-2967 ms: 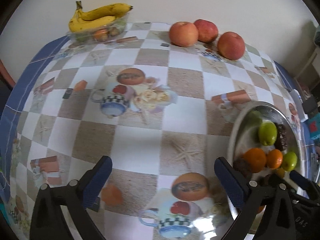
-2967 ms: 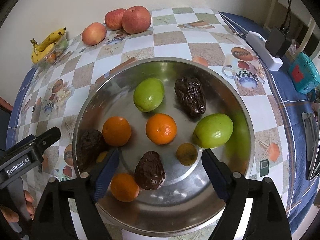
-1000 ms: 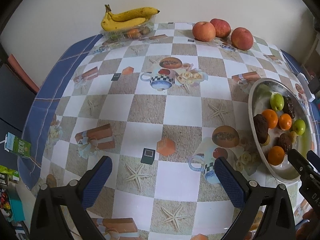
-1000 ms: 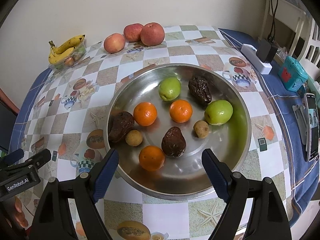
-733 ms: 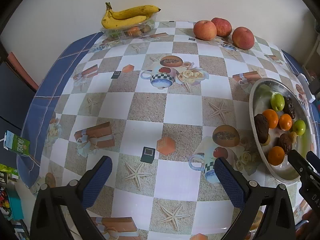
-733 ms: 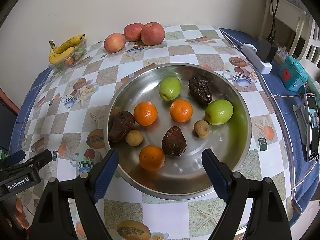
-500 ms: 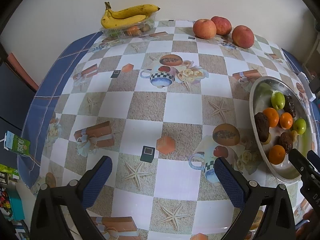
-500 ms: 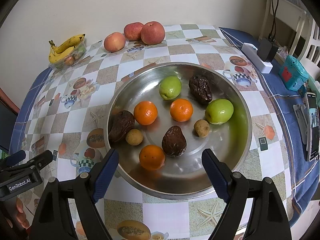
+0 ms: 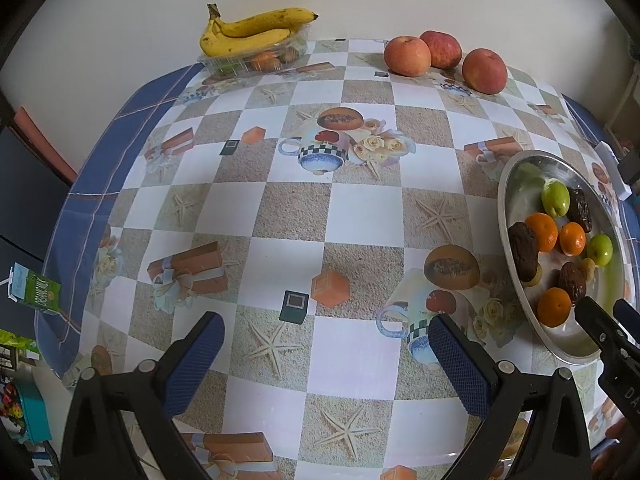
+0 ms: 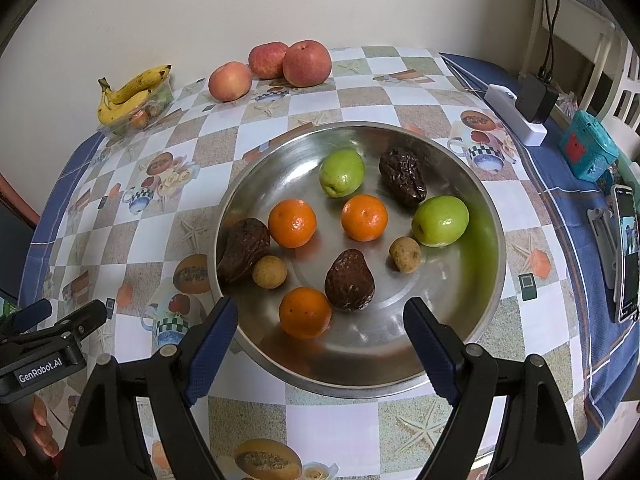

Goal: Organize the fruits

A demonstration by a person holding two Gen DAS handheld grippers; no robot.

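A steel bowl [image 10: 476, 304] holds three oranges [image 10: 305, 312], two green fruits [image 10: 440, 221], three dark wrinkled fruits [image 10: 349, 281] and two small tan ones [image 10: 269, 272]. My right gripper [image 10: 320, 332] is open and empty, raised above the bowl's near rim. My left gripper [image 9: 326, 356] is open and empty over the bare tablecloth, left of the bowl [image 9: 516, 300]. Three apples [image 9: 407, 56] and a banana bunch [image 9: 252, 30] on a clear tray lie at the far edge.
The table has a checkered cloth [image 9: 296, 212] with printed pictures. A white power strip with a black plug [image 10: 520, 110], a teal toy [image 10: 588, 150] and a phone [image 10: 626, 252] lie on the blue border to the right of the bowl.
Over three seconds both grippers have pulled back and up from the table, so more of it shows. In the last second almost nothing has moved.
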